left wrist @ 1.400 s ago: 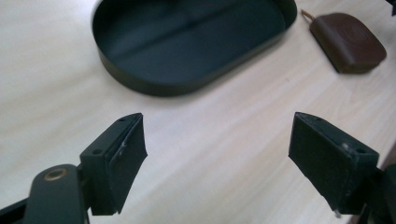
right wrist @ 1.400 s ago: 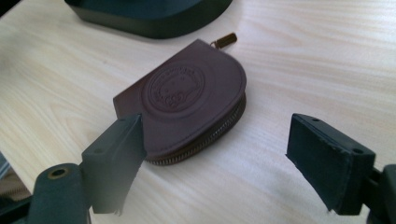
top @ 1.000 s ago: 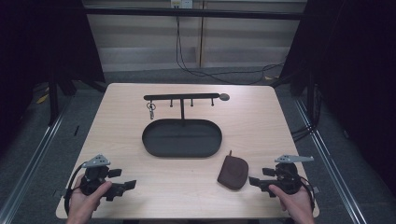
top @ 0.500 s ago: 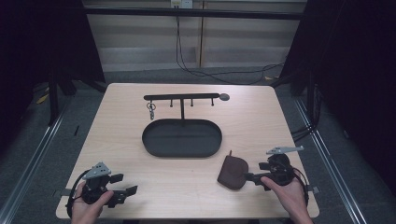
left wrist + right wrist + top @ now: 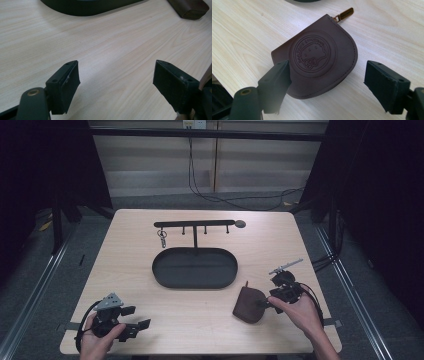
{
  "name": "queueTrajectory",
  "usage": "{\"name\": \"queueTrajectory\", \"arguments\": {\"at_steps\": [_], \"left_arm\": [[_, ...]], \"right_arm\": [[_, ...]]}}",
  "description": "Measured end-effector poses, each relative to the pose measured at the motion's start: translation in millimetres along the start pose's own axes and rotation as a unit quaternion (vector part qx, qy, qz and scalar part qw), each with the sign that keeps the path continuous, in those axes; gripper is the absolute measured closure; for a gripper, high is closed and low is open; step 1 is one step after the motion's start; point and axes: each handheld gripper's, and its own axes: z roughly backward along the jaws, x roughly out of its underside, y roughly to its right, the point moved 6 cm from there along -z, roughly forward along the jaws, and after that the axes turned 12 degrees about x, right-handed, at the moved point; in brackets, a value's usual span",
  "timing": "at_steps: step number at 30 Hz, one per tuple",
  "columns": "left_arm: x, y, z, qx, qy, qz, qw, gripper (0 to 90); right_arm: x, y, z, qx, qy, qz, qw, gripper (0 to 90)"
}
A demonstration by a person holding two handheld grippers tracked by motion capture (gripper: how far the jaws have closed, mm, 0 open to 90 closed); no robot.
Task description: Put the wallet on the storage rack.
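Right gripper (image 5: 325,82) wide open, nothing held; brown coin pouch (image 5: 317,56) flat on table, dead ahead, partly between jaws, zipper pull (image 5: 344,13) pointing away. Much nearer right hand. Left gripper (image 5: 116,85) also gaping, empty, pouch (image 5: 188,7) far ahead-right.

One brown pouch (image 5: 249,304), one black oval tray (image 5: 194,268), one hook rack (image 5: 194,224) (one key ring (image 5: 162,237) hanging).
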Motion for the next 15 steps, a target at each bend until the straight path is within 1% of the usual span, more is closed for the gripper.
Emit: {"name": "queueTrajectory", "arguments": {"at_steps": [1, 2, 3, 5, 6, 7, 8, 15], "left_arm": [[-0.6, -0.2, 0.7, -0.005, 0.002, -0.004, 1.0000, 21.1], [-0.6, -0.2, 0.7, -0.005, 0.002, -0.004, 1.0000, 21.1], [-0.5, -1.0, 1.1, -0.013, -0.002, -0.009, 0.9999, 21.1], [-0.4, -0.1, 0.7, -0.003, -0.001, -0.005, 1.0000, 21.1], [-0.2, 0.2, 0.2, -0.004, -0.002, -0.005, 1.0000, 21.1], [-0.2, 0.2, 0.2, -0.004, -0.002, -0.005, 1.0000, 21.1], [-0.6, 0.7, 0.0, -0.003, -0.002, -0.007, 1.0000, 21.1], [-1.0, -0.6, -0.4, 0.003, -0.001, -0.006, 1.0000, 21.0]], "right_arm": [[-2.1, -0.4, -0.7, -0.003, -0.006, 0.000, 1.0000, 17.9], [-3.9, -0.4, -1.4, -0.001, -0.013, 0.001, 0.9999, 17.6], [-5.6, -0.7, -2.6, 0.000, -0.019, 0.006, 0.9998, 17.6], [-8.2, -1.2, -5.8, 0.004, -0.039, 0.014, 0.9991, 16.1], [-9.2, -1.9, -7.5, 0.004, -0.050, 0.016, 0.9986, 16.1], [-9.2, -1.9, -7.5, 0.004, -0.050, 0.016, 0.9986, 16.1], [-11.7, -2.0, -11.0, 0.011, -0.063, 0.027, 0.9976, 16.2], [-21.5, -5.6, -20.3, 0.013, -0.098, 0.042, 0.9942, 17.6]]}}
